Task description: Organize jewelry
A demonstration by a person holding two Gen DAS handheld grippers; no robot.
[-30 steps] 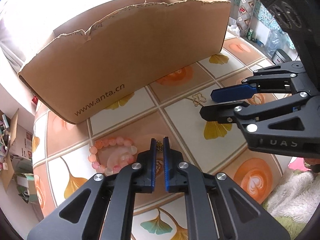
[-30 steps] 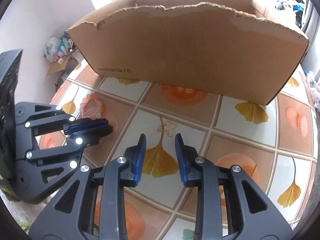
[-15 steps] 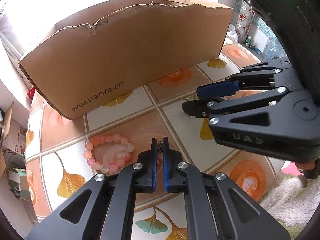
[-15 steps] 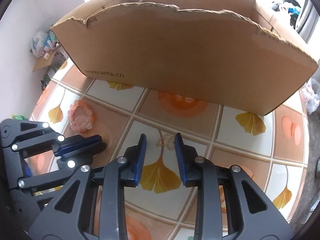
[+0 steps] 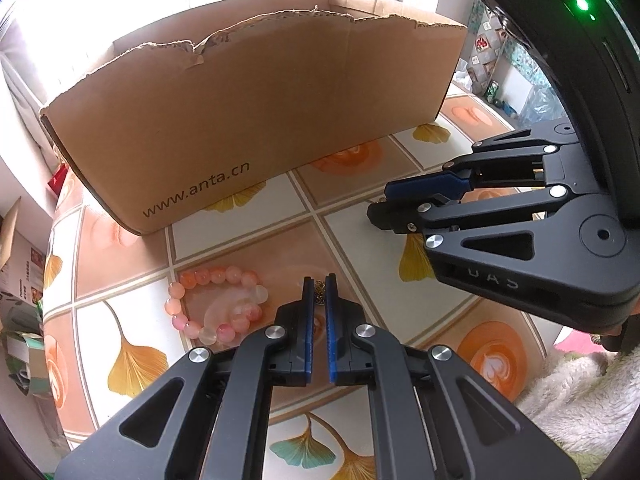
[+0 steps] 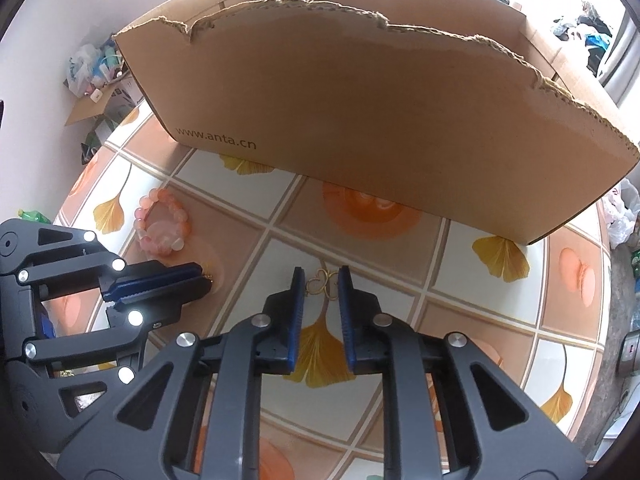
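Narrowing since a second ago, right gripper jaws around gold trinket; left gripper clenched on chain.

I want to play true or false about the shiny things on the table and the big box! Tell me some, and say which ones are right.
1. The pink bead bracelet lies on the table, outside the cardboard box. True.
2. The left gripper is wide open. False: its fingers are pinched on a small gold chain piece.
3. The gold heart-shaped piece sits between the tips of the right gripper. True; its fingers are closing, not yet pressing on it.
4. The bracelet is blue. False: its beads are pink, orange and clear.
5. The box lies flat and squashed. False: it stands open, with a torn top edge.
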